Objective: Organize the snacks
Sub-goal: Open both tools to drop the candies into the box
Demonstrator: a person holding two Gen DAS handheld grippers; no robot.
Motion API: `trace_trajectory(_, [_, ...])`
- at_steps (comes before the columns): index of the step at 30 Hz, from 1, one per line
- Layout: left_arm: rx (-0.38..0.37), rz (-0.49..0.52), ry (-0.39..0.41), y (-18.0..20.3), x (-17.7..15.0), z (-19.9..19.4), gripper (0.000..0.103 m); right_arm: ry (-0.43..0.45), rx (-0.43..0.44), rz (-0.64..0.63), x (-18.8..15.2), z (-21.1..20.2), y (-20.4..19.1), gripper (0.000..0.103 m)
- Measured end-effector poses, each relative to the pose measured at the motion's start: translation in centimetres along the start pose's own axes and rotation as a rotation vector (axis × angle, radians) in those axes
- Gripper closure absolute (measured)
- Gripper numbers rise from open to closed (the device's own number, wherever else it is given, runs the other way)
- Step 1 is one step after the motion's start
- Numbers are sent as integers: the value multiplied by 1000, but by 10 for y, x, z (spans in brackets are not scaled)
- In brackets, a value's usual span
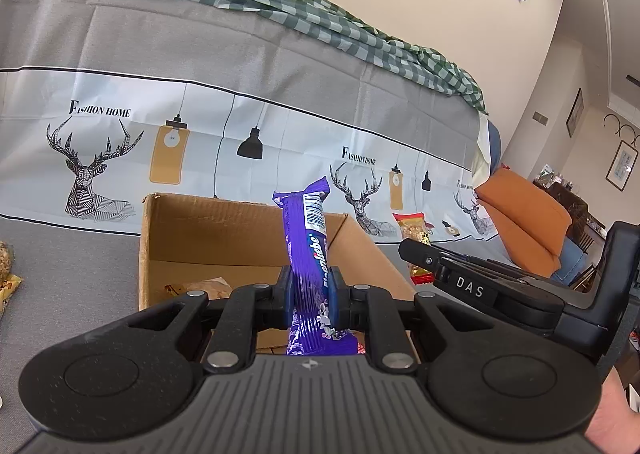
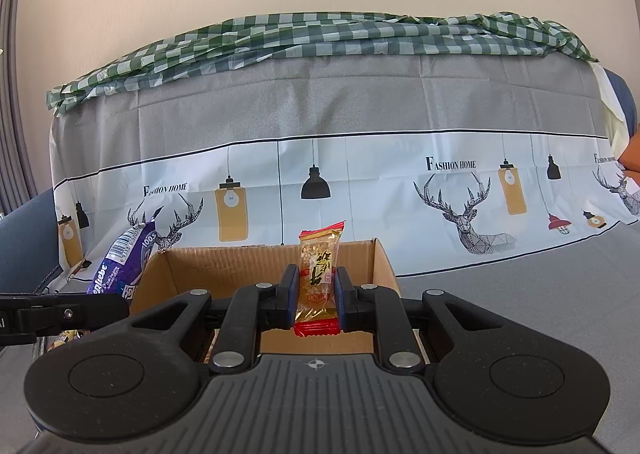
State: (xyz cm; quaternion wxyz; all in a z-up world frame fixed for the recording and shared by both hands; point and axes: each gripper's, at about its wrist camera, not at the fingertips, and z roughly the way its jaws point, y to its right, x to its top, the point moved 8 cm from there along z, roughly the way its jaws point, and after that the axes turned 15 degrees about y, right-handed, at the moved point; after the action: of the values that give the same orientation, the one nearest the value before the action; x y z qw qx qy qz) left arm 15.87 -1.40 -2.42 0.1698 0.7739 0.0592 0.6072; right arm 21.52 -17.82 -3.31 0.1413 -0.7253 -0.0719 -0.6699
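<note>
**Two snacks held over the box, ready to drop**

Two grippers each hold one snack above the open cardboard box (image 1: 192, 238), which sits on the grey cloth-covered surface (image 2: 520, 294). The left gripper (image 1: 310, 294) is closed narrow on a purple wrapper bar (image 1: 308, 254), pinched near its lower part so the bar stands upright, its far end above the box's far wall. The right gripper (image 2: 317, 298) is likewise closed narrow on a small peanut candy (image 2: 318, 274) in a clear wrapper with red ends, also upright and over the box's open top. From the left view the right gripper reaches in from the right, near the box's right wall.

Inside the box, at its near left corner, at least one wrapped snack (image 1: 208, 286) already lies on the bottom. A few more packets (image 1: 6, 274) lie on the cloth at the far left, outside the box.

Judging by this, the step in hand is placing: both items are carried and poised. The next move calls for lowering each gripper a little into the box and spreading the jaws so the snacks fall inside rather than catching on the rim.
</note>
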Motion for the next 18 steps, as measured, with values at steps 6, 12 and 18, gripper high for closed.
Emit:
trace_trajectory(6, [-3,1,1,2,0,0,85,3,2,0,0,0,0,84])
trace_trajectory(12, [-9,3,1,4,0,1,85,4,2,-1,0,0,0,84])
trace_trajectory(18, [-58,-4,-38,12,-7,5,70,-13,10,0,-3,0,-1,71])
